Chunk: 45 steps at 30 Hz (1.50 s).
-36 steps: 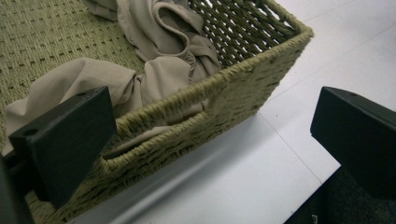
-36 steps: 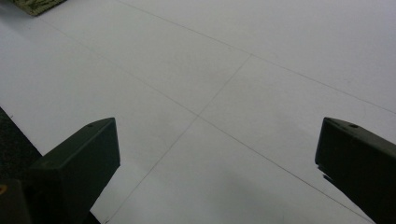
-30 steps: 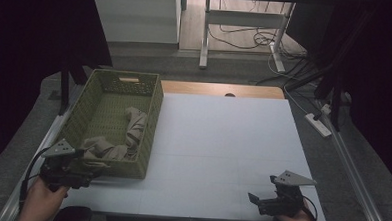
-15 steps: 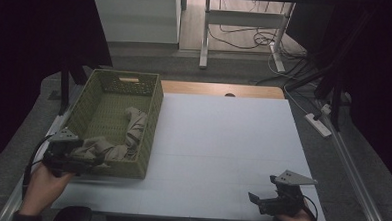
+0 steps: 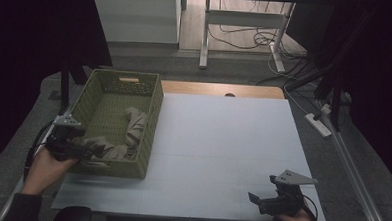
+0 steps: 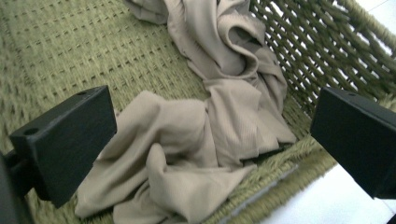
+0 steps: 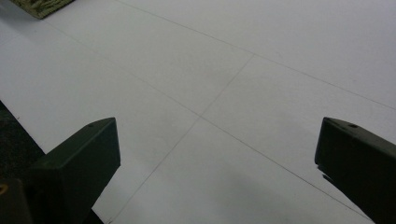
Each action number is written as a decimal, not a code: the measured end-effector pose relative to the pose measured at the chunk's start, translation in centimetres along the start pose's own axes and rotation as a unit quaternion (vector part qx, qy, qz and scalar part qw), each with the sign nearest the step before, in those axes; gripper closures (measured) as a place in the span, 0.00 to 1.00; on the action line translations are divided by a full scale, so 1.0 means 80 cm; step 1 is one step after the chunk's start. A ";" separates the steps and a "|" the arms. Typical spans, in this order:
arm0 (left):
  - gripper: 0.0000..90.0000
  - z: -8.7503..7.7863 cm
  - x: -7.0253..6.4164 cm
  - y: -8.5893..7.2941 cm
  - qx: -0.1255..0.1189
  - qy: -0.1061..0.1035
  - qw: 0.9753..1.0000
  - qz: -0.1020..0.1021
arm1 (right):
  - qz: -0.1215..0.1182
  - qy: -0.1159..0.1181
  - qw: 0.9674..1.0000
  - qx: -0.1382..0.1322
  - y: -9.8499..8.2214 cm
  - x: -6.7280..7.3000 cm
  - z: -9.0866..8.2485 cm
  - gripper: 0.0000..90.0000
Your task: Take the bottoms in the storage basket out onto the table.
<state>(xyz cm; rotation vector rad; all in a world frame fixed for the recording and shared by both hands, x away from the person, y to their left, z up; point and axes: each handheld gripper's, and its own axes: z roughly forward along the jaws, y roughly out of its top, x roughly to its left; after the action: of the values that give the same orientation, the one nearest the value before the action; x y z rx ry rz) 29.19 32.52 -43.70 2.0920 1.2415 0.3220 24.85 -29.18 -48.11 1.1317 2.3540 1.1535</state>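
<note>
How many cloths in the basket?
1 that I can tell: a beige cloth bunched along the basket wall nearest the white tabletop, in front of the open left claw. Its folds could hide a second.

Basket [image 5: 151, 113] on the table's [image 5: 222, 141] left side, cloth [image 5: 128, 135] inside, bunched toward the basket's near right corner. Left gripper [image 5: 79, 148] over the basket's near left corner, above the cloth. Right gripper [image 5: 265, 201] well right of the basket, at the table's near edge.
</note>
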 end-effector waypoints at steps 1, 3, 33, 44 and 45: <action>0.00 0.003 0.004 0.005 0.003 -0.005 1.000 0.006 | 0.000 0.001 1.000 0.001 0.000 0.000 0.000 0.01; 0.00 0.005 0.008 0.010 0.008 -0.009 1.000 0.017 | 0.000 0.001 1.000 0.001 0.000 0.000 0.000 0.01; 0.07 0.055 0.055 0.050 0.076 -0.036 0.993 0.080 | -0.004 0.005 1.000 0.006 0.001 0.000 0.002 0.01; 0.10 0.083 0.057 0.045 0.134 -0.052 0.983 0.113 | -0.004 0.007 1.000 0.006 0.001 0.000 0.002 0.01; 0.12 0.086 0.056 0.044 0.147 -0.042 0.982 0.114 | -0.005 0.007 1.000 0.006 0.001 0.000 0.002 0.01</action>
<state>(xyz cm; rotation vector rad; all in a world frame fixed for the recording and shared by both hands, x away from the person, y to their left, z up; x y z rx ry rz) 37.47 32.26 -47.04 2.4818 1.0525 0.1552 24.98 -29.03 -48.14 1.1180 2.3776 1.1476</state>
